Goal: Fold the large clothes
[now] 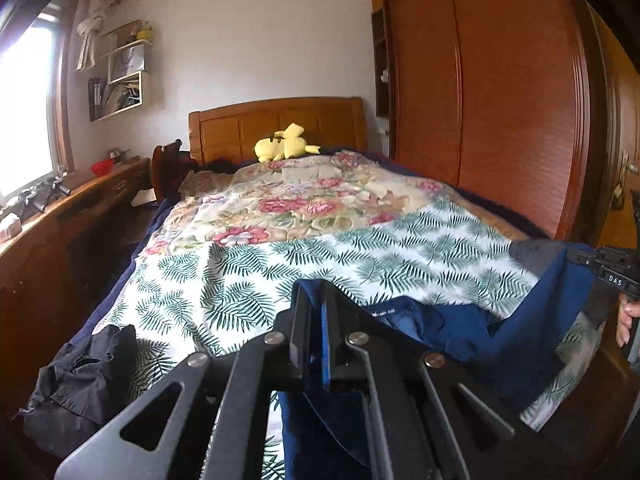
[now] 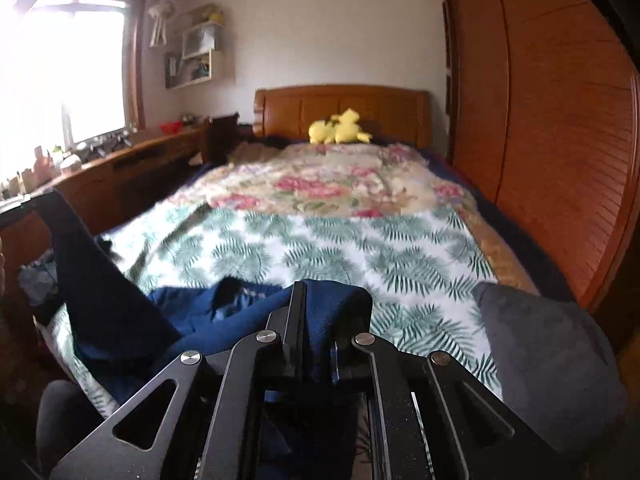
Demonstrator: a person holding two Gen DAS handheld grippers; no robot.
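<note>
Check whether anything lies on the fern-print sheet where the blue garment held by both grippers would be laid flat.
Nothing visible does. The fern-print sheet ahead of the blue garment is bare; a black garment and a grey one lie off to either side.

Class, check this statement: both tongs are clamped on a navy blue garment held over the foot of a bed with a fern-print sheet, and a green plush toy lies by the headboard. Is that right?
Not quite. The plush toy is yellow, not green, as the left wrist view shows. The rest stands: left tongs and right tongs are clamped on the navy blue garment over the fern-print sheet, near the headboard.
</note>
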